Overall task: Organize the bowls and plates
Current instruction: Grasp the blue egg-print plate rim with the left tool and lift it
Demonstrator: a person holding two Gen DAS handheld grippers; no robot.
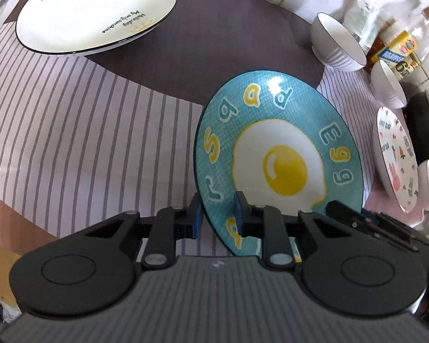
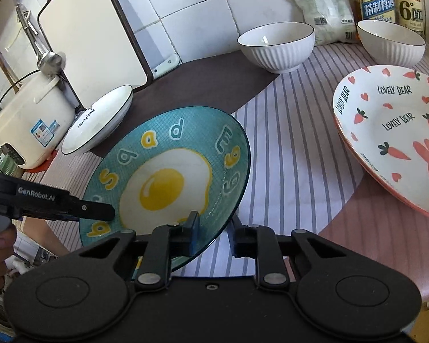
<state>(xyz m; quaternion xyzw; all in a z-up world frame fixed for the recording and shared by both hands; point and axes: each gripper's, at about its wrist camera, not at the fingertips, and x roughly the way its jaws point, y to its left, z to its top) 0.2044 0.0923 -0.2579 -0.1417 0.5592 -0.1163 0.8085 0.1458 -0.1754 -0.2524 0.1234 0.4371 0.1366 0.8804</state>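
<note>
Both grippers, left gripper (image 1: pixel 217 214) and right gripper (image 2: pixel 213 224), are pinched narrow on the near rim of the teal egg plate (image 1: pixel 280 154), which sits on the striped tablecloth (image 1: pixel 85 143) by the tiled wall (image 2: pixel 203 14), so you likely lift level next toward the white plate (image 1: pixel 97 14).

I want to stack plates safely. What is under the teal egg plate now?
Under the teal egg plate only the striped tablecloth shows at its edges; the part beneath its middle is covered.
</note>
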